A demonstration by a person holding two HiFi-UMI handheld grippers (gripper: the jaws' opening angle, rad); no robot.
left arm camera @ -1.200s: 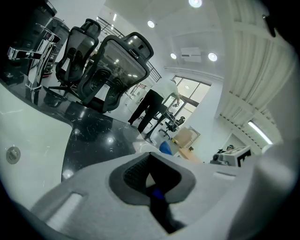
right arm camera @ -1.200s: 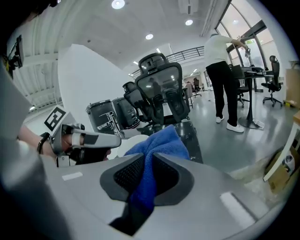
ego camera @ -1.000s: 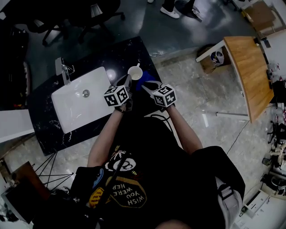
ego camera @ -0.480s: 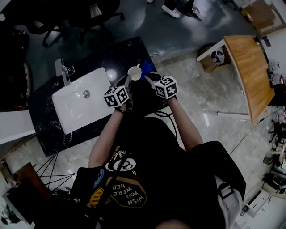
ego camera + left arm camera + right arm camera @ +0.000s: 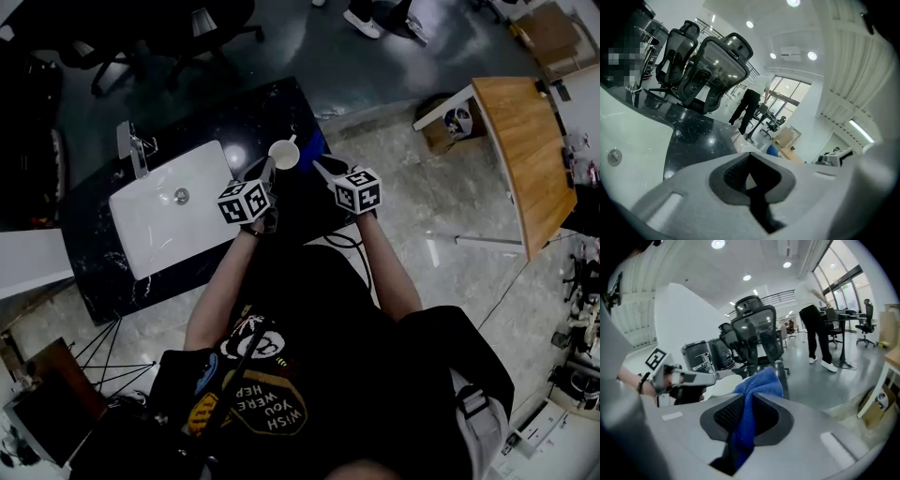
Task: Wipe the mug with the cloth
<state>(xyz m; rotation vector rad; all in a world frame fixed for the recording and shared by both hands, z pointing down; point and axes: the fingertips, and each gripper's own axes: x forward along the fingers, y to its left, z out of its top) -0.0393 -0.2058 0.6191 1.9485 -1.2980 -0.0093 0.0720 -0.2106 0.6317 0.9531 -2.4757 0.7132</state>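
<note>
In the head view a white mug [image 5: 283, 153] hangs over the black counter [image 5: 246, 111], just right of the sink. My left gripper [image 5: 270, 171] reaches up to it from below and is shut on it; in its own view the left gripper [image 5: 749, 171] shows a white sliver between the pads. The right gripper [image 5: 321, 164] is to the right of the mug, shut on a blue cloth [image 5: 315, 144]. In the right gripper view the cloth [image 5: 758, 384] bunches out past the right gripper [image 5: 745, 416], next to the mug [image 5: 723, 384].
A white sink [image 5: 169, 220] with a faucet [image 5: 131, 145] is set in the counter's left part. Office chairs [image 5: 141, 37] stand beyond the counter. A wooden table [image 5: 525, 150] is far right. A person [image 5: 815, 329] stands in the background.
My right gripper has shifted a little to the right and farther along with the blue cloth, which now sits higher beside the mug. The left gripper and the mug have kept still.
</note>
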